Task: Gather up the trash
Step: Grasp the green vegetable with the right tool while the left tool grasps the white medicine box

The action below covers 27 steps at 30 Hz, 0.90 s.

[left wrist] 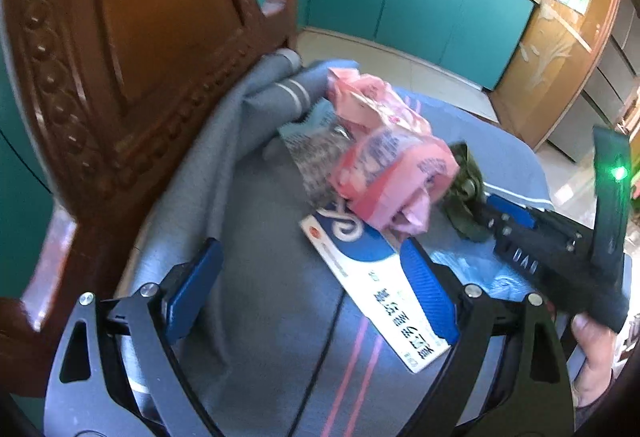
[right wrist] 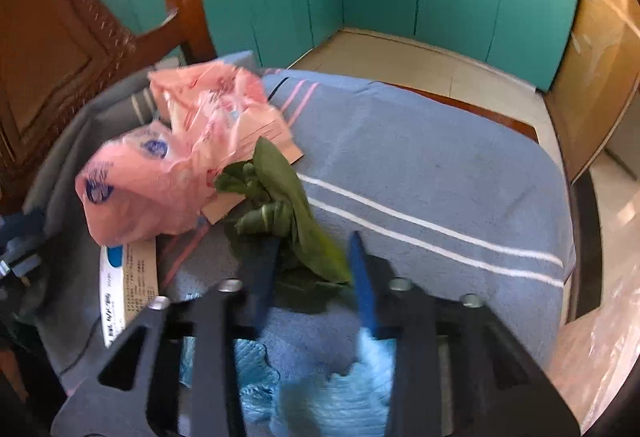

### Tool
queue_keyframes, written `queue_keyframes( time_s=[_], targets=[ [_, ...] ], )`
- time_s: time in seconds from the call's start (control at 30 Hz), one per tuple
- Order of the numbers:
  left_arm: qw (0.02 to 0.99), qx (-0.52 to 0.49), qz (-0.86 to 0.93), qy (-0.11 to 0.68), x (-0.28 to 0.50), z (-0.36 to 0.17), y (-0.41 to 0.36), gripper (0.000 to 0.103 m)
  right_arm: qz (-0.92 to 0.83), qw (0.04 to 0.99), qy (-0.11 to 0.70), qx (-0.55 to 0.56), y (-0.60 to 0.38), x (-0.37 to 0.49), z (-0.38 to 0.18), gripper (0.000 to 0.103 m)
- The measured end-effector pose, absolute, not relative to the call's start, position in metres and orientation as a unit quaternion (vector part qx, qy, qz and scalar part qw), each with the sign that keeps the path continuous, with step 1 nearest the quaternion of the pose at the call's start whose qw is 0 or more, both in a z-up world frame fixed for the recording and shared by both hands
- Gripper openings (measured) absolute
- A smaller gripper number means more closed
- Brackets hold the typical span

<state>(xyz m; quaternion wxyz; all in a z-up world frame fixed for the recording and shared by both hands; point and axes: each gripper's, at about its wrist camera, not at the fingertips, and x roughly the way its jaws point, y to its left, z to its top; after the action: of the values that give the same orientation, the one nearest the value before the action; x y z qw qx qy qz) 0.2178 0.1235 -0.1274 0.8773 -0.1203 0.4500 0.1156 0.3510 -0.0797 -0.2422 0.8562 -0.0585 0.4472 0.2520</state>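
Wooden chair (left wrist: pixel 120 37) with carved back, its seat covered by a blue striped towel (right wrist: pixel 420 165). The towel serves as the surface on which all the trash is gathered, heaped toward the back of the seat.

Pink plastic bag (left wrist: pixel 392 173), crumpled and lying uppermost, so that part of the pile beneath it is hidden. It is draped over a clear printed wrapper (left wrist: pixel 312 153) and over one end of the box.

White and blue carton (left wrist: pixel 360 269), lying flat on the towel with its far end tucked under the bag. The left gripper (left wrist: pixel 312 289) is held over the near end with its jaws spread wide; one finger is seen across the carton, but no pad is pressed on it. The stance is judged to be a readiness to close on the carton's flat sides.

Green leaves (right wrist: pixel 280 189), limp and bunched, lying just beside the bag. The right gripper (right wrist: pixel 312 269) is closed, with a leaf caught between its fingers; the grip is taken low on the bunch, presumably so that it can be lifted clear of the bag.

Pale blue scrap (left wrist: pixel 480 269), flat on the towel beneath the right gripper, untouched.
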Motion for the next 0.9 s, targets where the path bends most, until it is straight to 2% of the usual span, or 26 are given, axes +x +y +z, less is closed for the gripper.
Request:
queue_keyframes(
  time_s=[0.03,0.07,0.23,0.4,0.47,0.53,0.57,0.6,0.9],
  targets=[
    [0.876,-0.123,0.108,0.454,0.219,-0.13,0.121,0.09,0.251,0.857,0.447,-0.043,-0.085,0.351,-0.24,0.012],
    [0.874,-0.125,0.1,0.458,0.22,-0.132,0.118,0.09,0.25,0.859,0.446,-0.033,-0.09,0.35,-0.237,0.009],
    [0.866,-0.134,0.068,0.478,0.229,-0.144,0.103,0.09,0.248,0.871,0.424,0.002,-0.111,0.341,-0.218,0.009],
    [0.851,-0.151,0.058,0.5,0.241,-0.162,0.094,0.09,0.244,0.867,0.434,0.014,-0.121,0.342,-0.217,0.011],
    [0.849,-0.149,0.06,0.504,0.244,-0.165,0.091,0.09,0.241,0.865,0.44,0.009,-0.118,0.345,-0.224,0.025],
    [0.85,-0.144,0.061,0.504,0.246,-0.167,0.087,0.078,0.235,0.867,0.44,0.0,-0.113,0.347,-0.228,0.066],
    [0.849,-0.142,0.06,0.505,0.247,-0.167,0.085,0.07,0.232,0.87,0.435,-0.006,-0.11,0.347,-0.229,0.07],
    [0.849,-0.138,0.058,0.507,0.247,-0.168,0.084,0.067,0.229,0.873,0.43,-0.015,-0.107,0.347,-0.23,0.072],
    [0.855,-0.13,0.064,0.497,0.238,-0.163,0.099,0.048,0.231,0.862,0.435,-0.123,-0.066,0.347,-0.254,0.073]
  ],
)
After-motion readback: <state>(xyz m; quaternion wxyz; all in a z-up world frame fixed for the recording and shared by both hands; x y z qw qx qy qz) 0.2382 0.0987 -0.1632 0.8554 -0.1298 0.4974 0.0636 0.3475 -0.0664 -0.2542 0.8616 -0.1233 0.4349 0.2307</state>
